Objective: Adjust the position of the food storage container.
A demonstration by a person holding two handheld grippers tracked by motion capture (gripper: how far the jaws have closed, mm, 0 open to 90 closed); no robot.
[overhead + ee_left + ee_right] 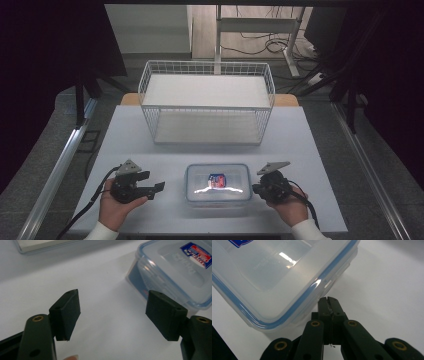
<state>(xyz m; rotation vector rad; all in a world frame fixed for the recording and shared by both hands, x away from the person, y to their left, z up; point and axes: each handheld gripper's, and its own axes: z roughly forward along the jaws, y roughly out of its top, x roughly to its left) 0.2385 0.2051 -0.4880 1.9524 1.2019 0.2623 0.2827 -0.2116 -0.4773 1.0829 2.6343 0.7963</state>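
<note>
Bright overhead light, glare on container lid (218, 183), dark surroundings, soft close-up focus

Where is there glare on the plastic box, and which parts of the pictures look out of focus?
High view: a bright streak of glare lies across the box lid, beside its label; the room's edges are dark. Left gripper view: the box and label are soft, and the wire basket is blurred. Right gripper view: small reflections on the lid and its blue rim; the near gripper is slightly soft.
</note>
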